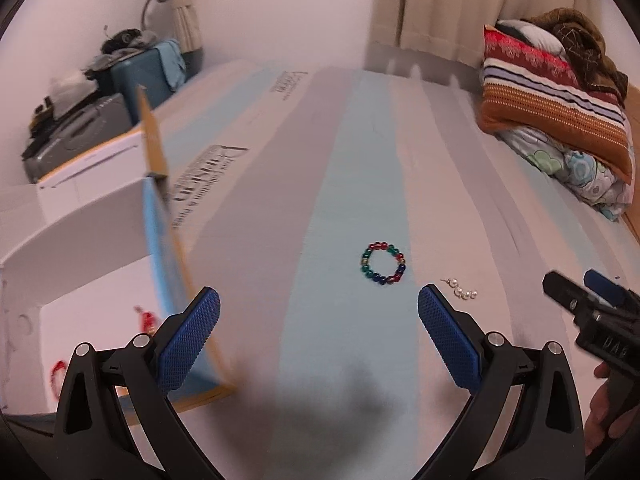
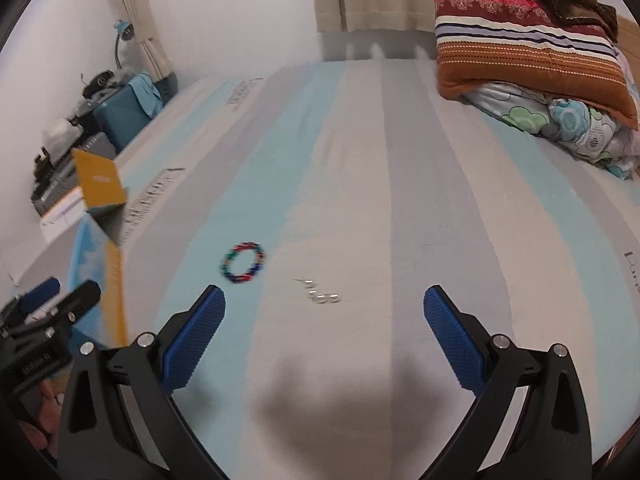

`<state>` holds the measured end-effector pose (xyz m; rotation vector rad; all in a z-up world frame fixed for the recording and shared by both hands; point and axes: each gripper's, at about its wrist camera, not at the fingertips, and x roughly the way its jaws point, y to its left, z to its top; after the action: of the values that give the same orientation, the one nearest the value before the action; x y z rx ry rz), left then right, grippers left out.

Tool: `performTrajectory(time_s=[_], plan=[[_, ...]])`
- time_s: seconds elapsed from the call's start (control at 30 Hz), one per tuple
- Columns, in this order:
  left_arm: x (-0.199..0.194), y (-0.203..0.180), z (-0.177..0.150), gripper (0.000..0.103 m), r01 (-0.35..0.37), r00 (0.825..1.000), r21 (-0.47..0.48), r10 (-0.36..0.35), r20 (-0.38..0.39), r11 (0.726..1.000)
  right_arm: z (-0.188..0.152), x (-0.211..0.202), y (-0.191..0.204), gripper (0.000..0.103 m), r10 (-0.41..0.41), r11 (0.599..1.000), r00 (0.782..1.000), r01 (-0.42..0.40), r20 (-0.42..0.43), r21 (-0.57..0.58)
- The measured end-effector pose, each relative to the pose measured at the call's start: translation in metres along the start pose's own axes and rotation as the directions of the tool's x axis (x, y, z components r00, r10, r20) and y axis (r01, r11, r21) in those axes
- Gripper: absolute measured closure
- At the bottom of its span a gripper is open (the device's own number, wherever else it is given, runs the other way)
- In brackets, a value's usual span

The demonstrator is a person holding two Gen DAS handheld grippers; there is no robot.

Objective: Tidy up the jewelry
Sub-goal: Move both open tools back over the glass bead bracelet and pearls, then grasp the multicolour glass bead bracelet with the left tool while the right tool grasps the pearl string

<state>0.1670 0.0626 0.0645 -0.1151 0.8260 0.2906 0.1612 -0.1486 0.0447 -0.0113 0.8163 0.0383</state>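
A multicoloured bead bracelet [image 1: 383, 263] lies on the striped bed sheet [image 1: 312, 168], with a small pearl piece [image 1: 462, 289] to its right. Both show in the right wrist view, the bracelet [image 2: 243, 262] and the pearl piece [image 2: 322, 294]. My left gripper [image 1: 319, 312] is open and empty, a little short of the bracelet. My right gripper [image 2: 324, 312] is open and empty, just short of the pearl piece. An open white box [image 1: 80, 280] with yellow and blue flaps stands at the left and holds small red jewelry [image 1: 147, 318].
Folded blankets and pillows [image 2: 532, 52] are piled at the back right. A blue suitcase [image 1: 140, 76], a lamp and clutter stand past the bed's left edge. Curtains hang at the back wall. The right gripper also shows in the left wrist view [image 1: 584, 292].
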Motion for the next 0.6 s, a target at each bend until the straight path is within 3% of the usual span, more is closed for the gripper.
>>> performTrajectory(time_s=[0.2,0.5,0.6], plan=[[0.056,-0.013,0.007,0.006,0.032,0.998,-0.009,-0.032,-0.046,0.999,-0.014,0.05,-0.008,0.015,-0.027,0.997,0.999,0.024,-0.043,-0.073],[0.123,-0.036,0.019,0.007,0.103,0.991,0.045,-0.098,-0.096,0.994,-0.028,0.109,-0.007,0.023,-0.007,0.99,0.992,-0.011,-0.123,-0.144],[0.141,-0.045,0.018,0.007,0.089,0.992,0.082,-0.081,-0.096,0.993,-0.03,0.123,-0.002,0.025,0.003,0.987,0.99,-0.025,-0.141,-0.159]])
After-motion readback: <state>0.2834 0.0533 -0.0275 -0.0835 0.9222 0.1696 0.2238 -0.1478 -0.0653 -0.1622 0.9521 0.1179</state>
